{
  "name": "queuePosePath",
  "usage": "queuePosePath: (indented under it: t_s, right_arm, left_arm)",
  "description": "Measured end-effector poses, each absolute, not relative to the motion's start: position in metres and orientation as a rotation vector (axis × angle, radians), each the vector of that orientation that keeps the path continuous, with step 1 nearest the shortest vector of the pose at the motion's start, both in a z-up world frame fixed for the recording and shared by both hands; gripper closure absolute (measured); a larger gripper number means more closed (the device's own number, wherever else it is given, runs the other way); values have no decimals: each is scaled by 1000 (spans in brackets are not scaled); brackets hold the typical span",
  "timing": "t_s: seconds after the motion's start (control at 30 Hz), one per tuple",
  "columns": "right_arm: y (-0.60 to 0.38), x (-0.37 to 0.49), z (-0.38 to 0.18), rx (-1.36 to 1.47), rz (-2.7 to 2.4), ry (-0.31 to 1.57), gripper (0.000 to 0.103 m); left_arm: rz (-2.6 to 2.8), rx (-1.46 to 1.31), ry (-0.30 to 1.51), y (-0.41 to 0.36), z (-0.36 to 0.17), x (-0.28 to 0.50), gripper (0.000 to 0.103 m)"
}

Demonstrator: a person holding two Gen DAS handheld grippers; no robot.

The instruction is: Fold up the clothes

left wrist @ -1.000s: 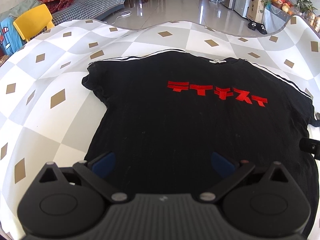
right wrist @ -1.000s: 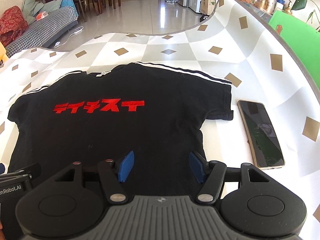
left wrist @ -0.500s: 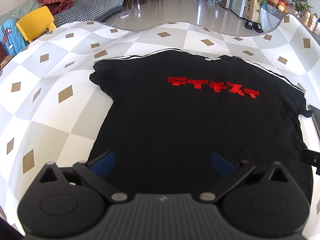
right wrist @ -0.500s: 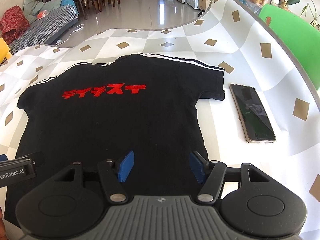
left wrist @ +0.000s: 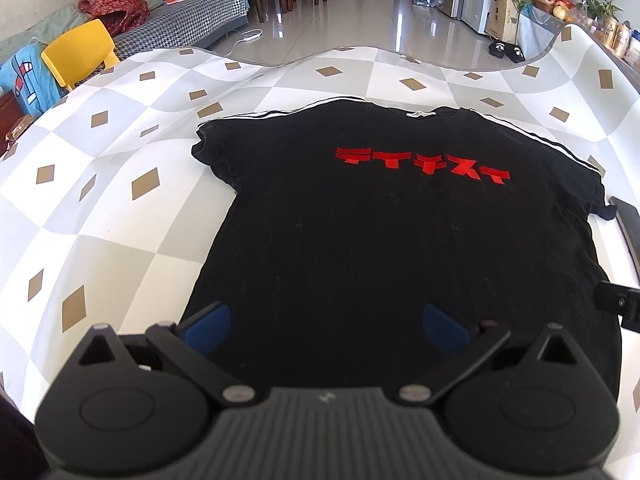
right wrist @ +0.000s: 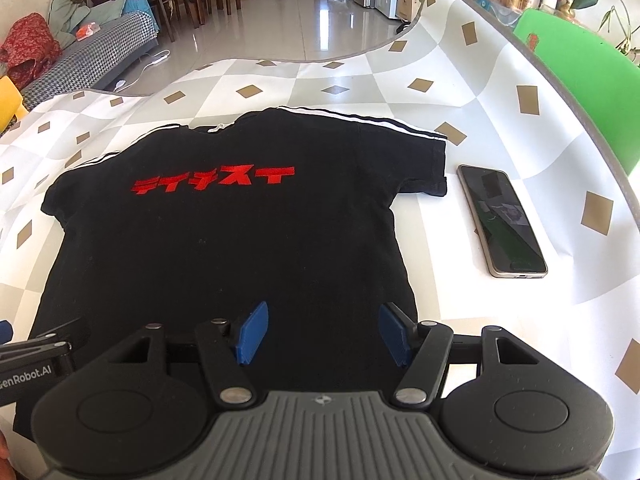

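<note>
Black T-shirt (left wrist: 400, 240) flat, print up, on checked tablecloth (left wrist: 120, 200), collar at 12 o'clock; left gripper (left wrist: 326, 324) and right gripper (right wrist: 322, 332) both agape, empty, over hem, presumably for first fold; phone (right wrist: 502, 220) at 3 o'clock.
</note>
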State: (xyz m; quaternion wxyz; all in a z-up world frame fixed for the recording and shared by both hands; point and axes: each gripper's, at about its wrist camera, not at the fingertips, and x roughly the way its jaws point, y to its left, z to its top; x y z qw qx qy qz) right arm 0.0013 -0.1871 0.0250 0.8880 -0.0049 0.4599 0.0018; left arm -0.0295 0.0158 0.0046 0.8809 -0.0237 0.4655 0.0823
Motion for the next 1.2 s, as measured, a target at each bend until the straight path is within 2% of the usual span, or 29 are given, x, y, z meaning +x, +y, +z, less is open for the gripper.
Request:
queuePosePath:
  t_s: [1.2]
  right_arm:
    - [-189,-24,28,9,16,956,42]
  left_arm:
    - [212,3,959,7,22,-59,0]
